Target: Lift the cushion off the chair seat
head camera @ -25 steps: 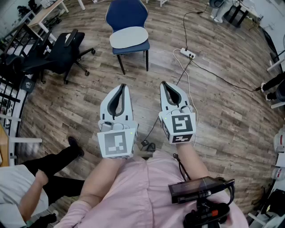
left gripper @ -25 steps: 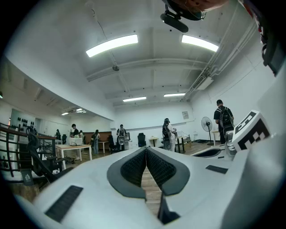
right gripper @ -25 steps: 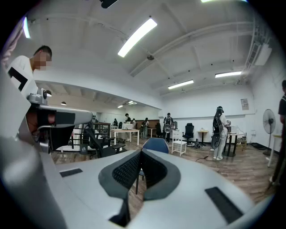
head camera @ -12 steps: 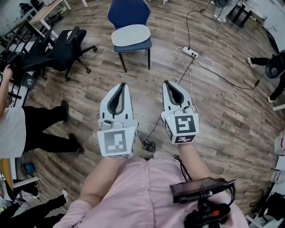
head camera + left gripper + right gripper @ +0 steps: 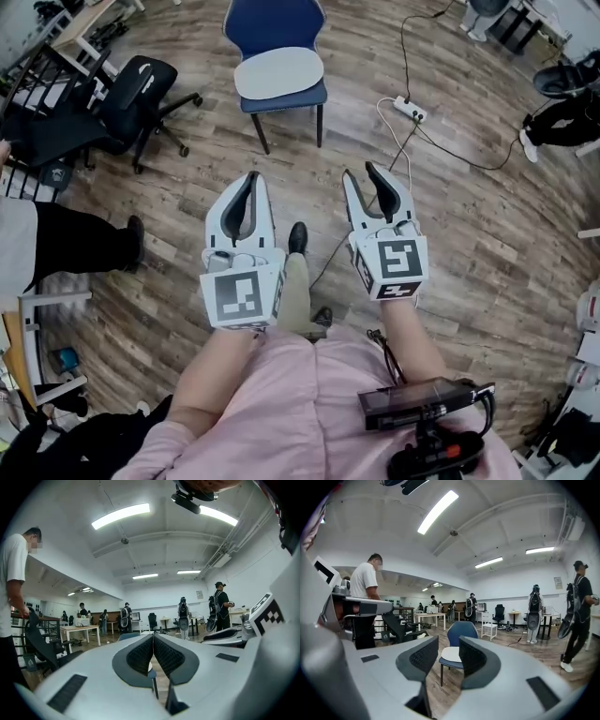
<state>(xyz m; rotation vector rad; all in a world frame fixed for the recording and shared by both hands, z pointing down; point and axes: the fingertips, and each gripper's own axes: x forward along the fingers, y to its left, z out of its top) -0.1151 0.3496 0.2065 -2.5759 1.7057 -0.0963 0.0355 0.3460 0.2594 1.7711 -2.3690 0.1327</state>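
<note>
The white cushion (image 5: 278,73) lies on the far blue chair (image 5: 274,21); the left tool (image 5: 251,178) is pressed together, the right tool (image 5: 360,172) spread, both empty.

most of the blue chair (image 5: 128,636) hidden behind the left gripper's (image 5: 153,638) closed fingers, pale sliver under their tips perhaps the cushion (image 5: 150,666), its right edge behind one finger (image 5: 474,658) in the right gripper view, chair back cut off far beyond the fingertips in the head view

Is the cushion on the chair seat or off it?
On the seat. The cushion lies flat on the chair, and nothing is touching it.
</note>
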